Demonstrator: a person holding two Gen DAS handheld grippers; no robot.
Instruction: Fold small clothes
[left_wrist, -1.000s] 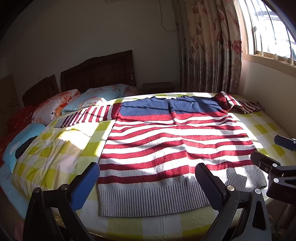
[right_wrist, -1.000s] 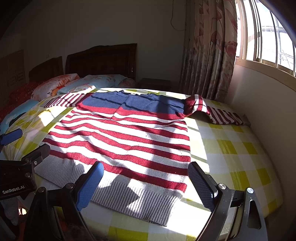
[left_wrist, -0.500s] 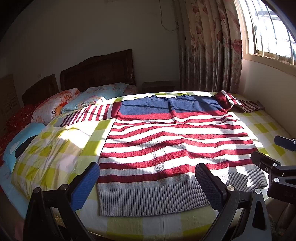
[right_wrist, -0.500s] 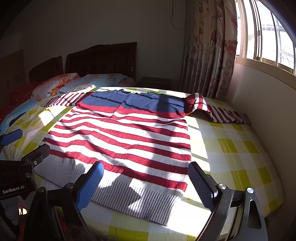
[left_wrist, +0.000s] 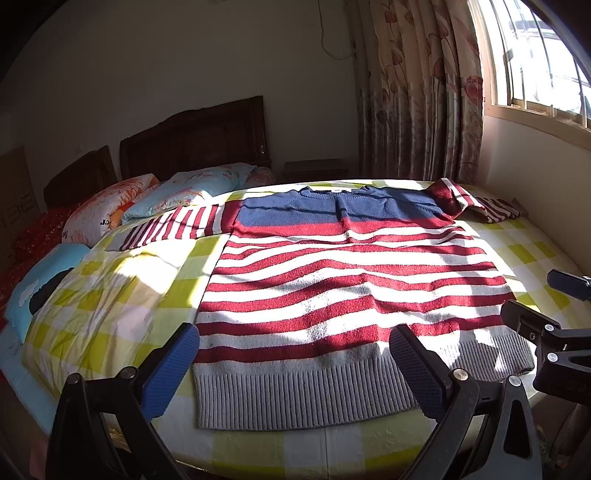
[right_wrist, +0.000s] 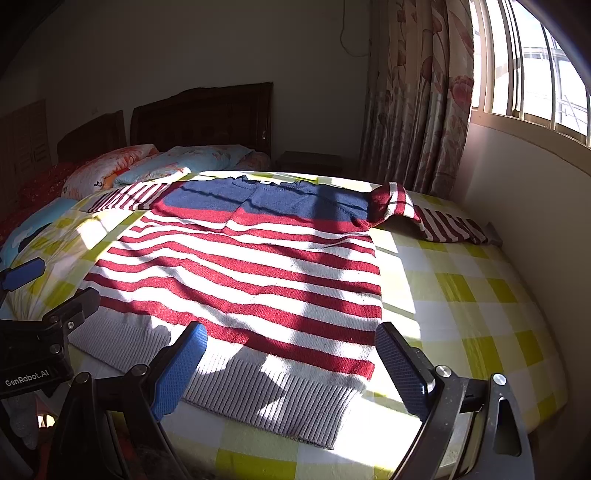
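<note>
sweater (left_wrist: 351, 291) flat on bed (left_wrist: 110, 302), hem at near edge | left gripper (left_wrist: 295, 363) spread wide above hem, empty | right gripper (right_wrist: 291, 360) same

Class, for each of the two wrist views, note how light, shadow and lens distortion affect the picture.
Left wrist view: sunlight from the barred window patches the red-and-white striped knit sweater; fisheye bends the bed's edge. Right wrist view: window glare, gripper shadows fall on the sweater's grey ribbed hem; the corners darken.
</note>
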